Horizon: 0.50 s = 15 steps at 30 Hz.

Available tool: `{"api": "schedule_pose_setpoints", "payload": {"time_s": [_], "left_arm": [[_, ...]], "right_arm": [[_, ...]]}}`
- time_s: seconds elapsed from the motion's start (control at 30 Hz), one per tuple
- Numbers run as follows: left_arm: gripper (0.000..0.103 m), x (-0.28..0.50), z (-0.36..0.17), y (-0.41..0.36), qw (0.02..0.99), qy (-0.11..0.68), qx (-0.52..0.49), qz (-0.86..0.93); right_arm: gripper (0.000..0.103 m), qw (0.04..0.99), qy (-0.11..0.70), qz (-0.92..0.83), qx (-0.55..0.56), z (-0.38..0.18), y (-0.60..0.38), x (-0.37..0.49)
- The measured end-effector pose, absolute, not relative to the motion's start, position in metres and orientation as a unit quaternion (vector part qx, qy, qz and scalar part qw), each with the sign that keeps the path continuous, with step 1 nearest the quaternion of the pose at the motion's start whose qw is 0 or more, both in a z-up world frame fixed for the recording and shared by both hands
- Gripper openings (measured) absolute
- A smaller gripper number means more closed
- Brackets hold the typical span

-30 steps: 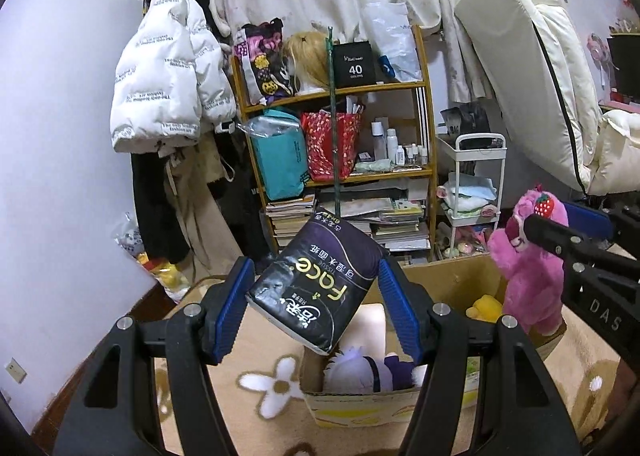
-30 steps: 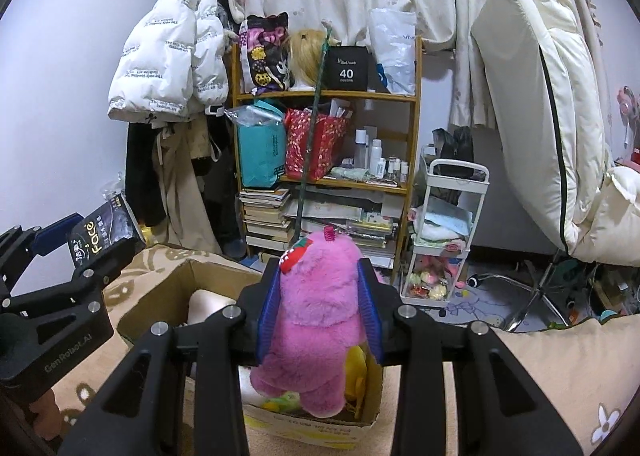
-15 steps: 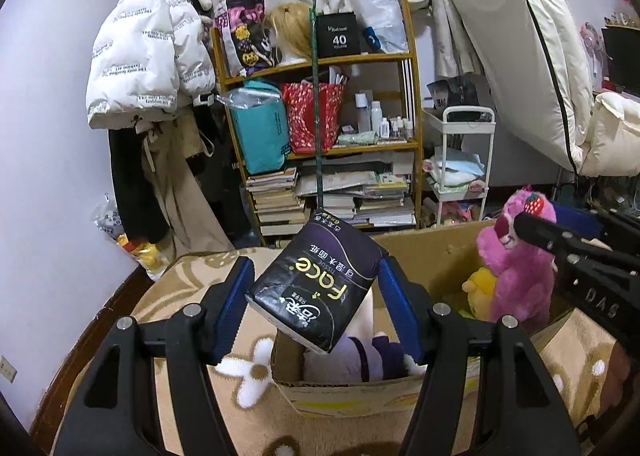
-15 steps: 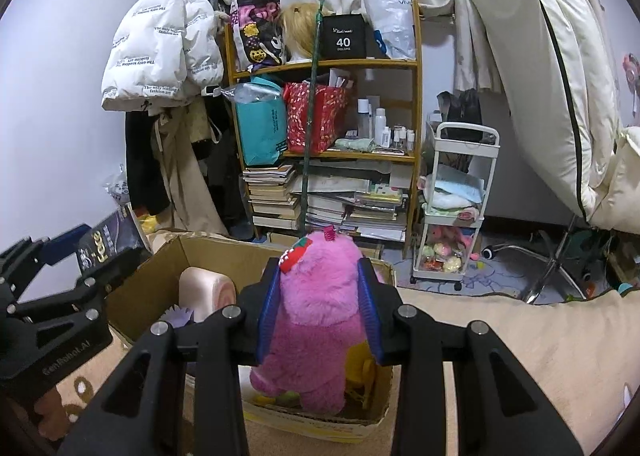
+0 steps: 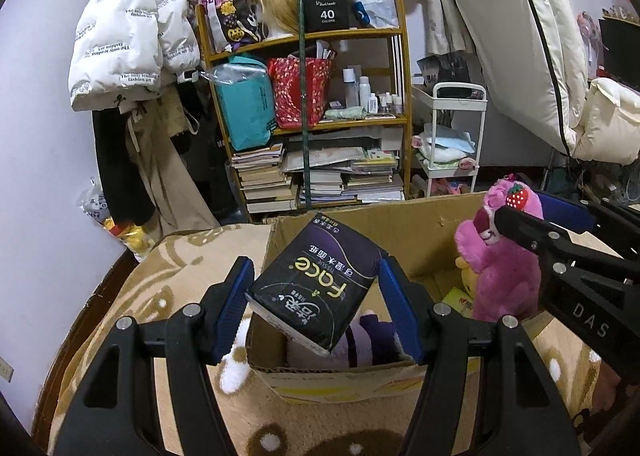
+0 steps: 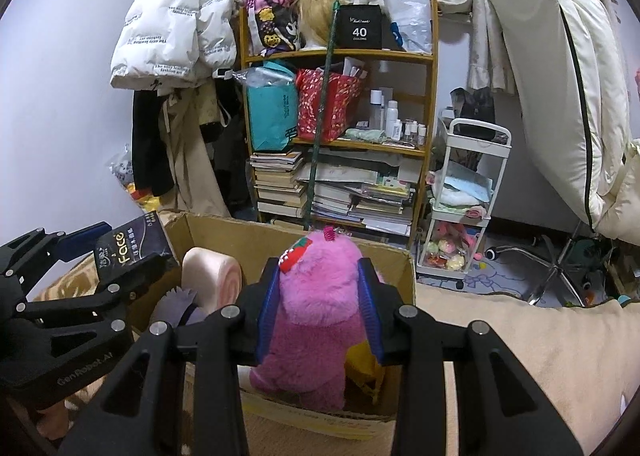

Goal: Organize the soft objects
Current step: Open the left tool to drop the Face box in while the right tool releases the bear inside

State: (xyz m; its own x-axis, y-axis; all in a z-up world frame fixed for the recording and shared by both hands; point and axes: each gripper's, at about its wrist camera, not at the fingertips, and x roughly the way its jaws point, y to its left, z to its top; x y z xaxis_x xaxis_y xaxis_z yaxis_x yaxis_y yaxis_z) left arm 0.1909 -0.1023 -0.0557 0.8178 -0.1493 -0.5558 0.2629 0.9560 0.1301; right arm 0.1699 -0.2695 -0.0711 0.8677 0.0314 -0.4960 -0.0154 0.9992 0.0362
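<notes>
Left wrist view: the left tool (image 5: 316, 296) pinches a dark tissue pack (image 5: 316, 286), tilted, above the near-left corner of the cardboard box (image 5: 340, 376); lower it over open space before releasing, I judge. Right wrist view: the right tool (image 6: 319, 308) clamps the pink plush bear (image 6: 316, 316), hanging into the box's right side; release only once it rests on the contents.
</notes>
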Motion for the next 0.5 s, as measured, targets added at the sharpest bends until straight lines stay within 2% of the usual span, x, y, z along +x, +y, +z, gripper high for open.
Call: {"api": "schedule_pose_setpoints", "payload": {"time_s": [0.5], "left_arm": [[0.065,0.1972,-0.065,-0.1033,0.939,0.31,0.095,-0.113]], "right_arm": [[0.043,0.959,0.28,0.024,0.033,-0.0793,-0.2736,0.1734]]}}
